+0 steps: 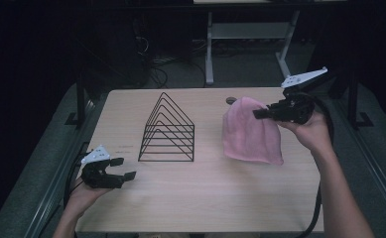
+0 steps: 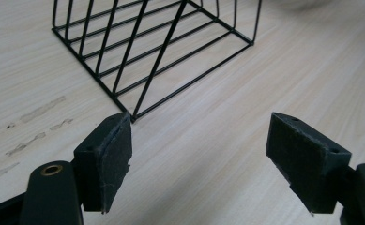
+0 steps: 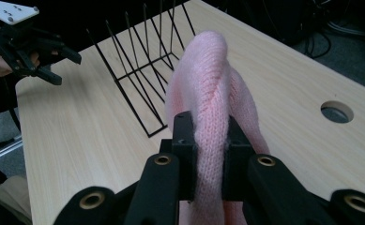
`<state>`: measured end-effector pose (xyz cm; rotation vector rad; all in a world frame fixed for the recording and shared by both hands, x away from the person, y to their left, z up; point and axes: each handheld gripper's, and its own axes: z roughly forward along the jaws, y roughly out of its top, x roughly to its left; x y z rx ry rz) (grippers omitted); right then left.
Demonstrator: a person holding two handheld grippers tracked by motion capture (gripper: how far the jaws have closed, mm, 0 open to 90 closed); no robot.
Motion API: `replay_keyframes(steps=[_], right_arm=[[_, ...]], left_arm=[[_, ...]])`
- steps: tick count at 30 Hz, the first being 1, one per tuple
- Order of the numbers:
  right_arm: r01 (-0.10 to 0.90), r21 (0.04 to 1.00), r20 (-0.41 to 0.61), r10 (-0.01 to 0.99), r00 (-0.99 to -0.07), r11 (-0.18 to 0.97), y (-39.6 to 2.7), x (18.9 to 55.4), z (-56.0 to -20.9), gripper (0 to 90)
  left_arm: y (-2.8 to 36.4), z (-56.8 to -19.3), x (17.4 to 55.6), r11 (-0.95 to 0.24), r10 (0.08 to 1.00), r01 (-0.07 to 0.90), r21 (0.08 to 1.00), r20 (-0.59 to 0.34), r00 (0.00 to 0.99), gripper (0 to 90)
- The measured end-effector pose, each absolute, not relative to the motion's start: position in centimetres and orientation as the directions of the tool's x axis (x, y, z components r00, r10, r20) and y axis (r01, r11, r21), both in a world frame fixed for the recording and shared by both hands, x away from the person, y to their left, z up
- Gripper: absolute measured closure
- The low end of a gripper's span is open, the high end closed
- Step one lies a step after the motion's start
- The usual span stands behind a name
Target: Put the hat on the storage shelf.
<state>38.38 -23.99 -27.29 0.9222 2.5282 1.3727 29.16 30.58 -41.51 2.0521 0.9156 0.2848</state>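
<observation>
We hold the pink cloth [image 1: 252, 131] clenched in the right hand-held gripper [image 1: 261, 113] at the right of the high view, raised with its lower edge draped on the desk [image 1: 205, 198]. The left hand-held gripper [image 1: 117, 171], lower left, is released and holds nothing. We judge the lift step in hand; next, carrying the cloth toward the wire rack [image 1: 168, 131] calls for clearance above its peaks.

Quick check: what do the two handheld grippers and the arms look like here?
Both the left gripper and the right gripper are black, with brass-coloured rivets at the joints and flat dark pads on the jaws. Each carries a pale three-cornered plate and trails a black cable. The forearms are bare, without sleeves.
</observation>
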Motion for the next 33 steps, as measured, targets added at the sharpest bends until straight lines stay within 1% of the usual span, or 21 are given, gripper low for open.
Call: replay_keyframes(steps=[9, 18, 33], right_arm=[[0.417, 0.811, 0.152, 0.540, -0.828, 0.410, -23.1, 38.3, -25.1, 79.5], [0.369, 0.828, 0.128, 0.500, -0.857, 0.421, -21.3, 38.5, -22.4, 79.5], [0.307, 0.844, 0.095, 0.440, -0.893, 0.440, -18.5, 38.9, -19.5, 79.5]], left_arm=[[30.6, -40.0, 29.5, -0.398, 0.660, 0.486, 0.778, -0.126, 0.741, 22.9], [30.9, -37.4, 30.3, -0.419, 0.620, 0.458, 0.784, -0.122, 0.775, 23.0], [29.2, -34.4, 31.8, -0.449, 0.566, 0.427, 0.785, -0.120, 0.816, 23.3]])
